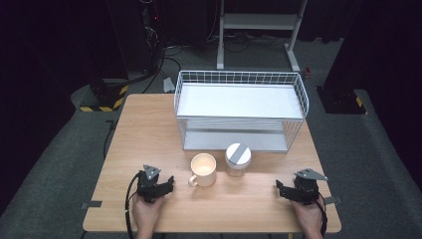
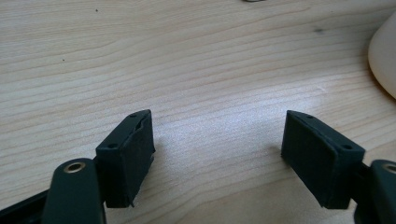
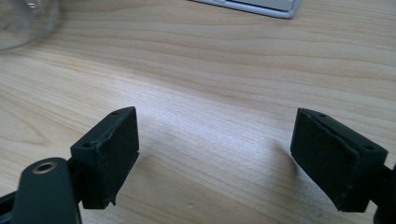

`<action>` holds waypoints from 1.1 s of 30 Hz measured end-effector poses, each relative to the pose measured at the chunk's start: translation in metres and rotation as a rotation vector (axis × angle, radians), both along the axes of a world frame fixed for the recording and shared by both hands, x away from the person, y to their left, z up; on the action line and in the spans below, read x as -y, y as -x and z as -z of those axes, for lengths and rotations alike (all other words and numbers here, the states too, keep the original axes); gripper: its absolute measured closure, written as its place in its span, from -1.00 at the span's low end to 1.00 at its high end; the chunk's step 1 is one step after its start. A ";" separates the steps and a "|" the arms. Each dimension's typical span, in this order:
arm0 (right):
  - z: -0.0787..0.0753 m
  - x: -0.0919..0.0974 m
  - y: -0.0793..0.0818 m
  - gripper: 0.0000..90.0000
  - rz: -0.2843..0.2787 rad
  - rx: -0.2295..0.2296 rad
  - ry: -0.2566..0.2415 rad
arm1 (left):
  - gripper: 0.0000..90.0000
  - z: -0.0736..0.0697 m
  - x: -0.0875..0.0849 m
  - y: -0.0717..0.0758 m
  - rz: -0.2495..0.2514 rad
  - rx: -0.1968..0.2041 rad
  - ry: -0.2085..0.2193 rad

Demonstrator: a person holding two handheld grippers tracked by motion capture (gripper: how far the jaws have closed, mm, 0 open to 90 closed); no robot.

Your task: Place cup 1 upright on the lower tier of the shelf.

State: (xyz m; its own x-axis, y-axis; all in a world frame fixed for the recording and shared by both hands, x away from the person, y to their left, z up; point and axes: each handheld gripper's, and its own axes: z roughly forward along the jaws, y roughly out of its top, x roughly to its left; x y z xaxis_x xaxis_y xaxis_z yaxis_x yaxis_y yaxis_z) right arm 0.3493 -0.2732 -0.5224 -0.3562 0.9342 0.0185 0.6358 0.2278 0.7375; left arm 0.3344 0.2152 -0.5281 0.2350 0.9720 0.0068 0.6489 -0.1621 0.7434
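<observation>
A cream mug point(image 1: 203, 169) stands on the wooden table point(image 1: 149, 129) with its handle toward the front left. Just right of it is a clear jar with a grey lid point(image 1: 238, 159). My left gripper point(image 1: 168, 185) rests on the table left of the mug, held by a hand, jaws pointing toward it. In the left gripper view, the left gripper point(image 2: 219, 130) is open over bare wood, with the mug's side point(image 2: 385, 56) at the right edge. My right gripper point(image 1: 279, 188) lies at the front right, pointing left. In its own view the right gripper point(image 3: 215, 126) is open and empty, the jar point(image 3: 23, 18) far left.
A white wire rack point(image 1: 239, 109) with two shelves stands at the back of the table, right behind the mug and jar; its base point(image 3: 261, 5) shows in the right gripper view. Dark floor, cables and a white stand lie beyond the table.
</observation>
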 end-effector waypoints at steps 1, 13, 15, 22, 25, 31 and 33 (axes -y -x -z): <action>0.000 0.000 0.000 -0.66 0.000 0.000 0.000 | -0.43 0.000 0.000 0.000 0.000 0.000 0.000; -0.005 -0.014 0.010 -0.69 -0.061 0.045 -0.036 | -0.43 0.000 0.000 0.000 -0.003 0.002 0.003; -0.006 -0.017 0.011 -0.69 -0.078 0.057 -0.034 | -0.43 0.000 0.000 0.000 -0.003 0.002 0.003; -0.009 -0.034 0.015 -0.69 -0.146 0.055 -0.053 | -0.43 0.000 0.000 0.000 -0.003 0.002 0.003; -0.008 -0.040 0.014 -0.69 -0.166 0.050 -0.054 | -0.43 0.000 0.000 0.000 -0.003 0.002 0.003; -0.011 -0.054 0.011 -0.70 -0.203 0.055 -0.048 | -0.43 0.000 0.000 0.000 -0.003 0.002 0.003; -0.012 -0.059 0.011 -0.70 -0.212 0.061 -0.052 | -0.43 0.000 0.000 0.000 -0.003 0.002 0.003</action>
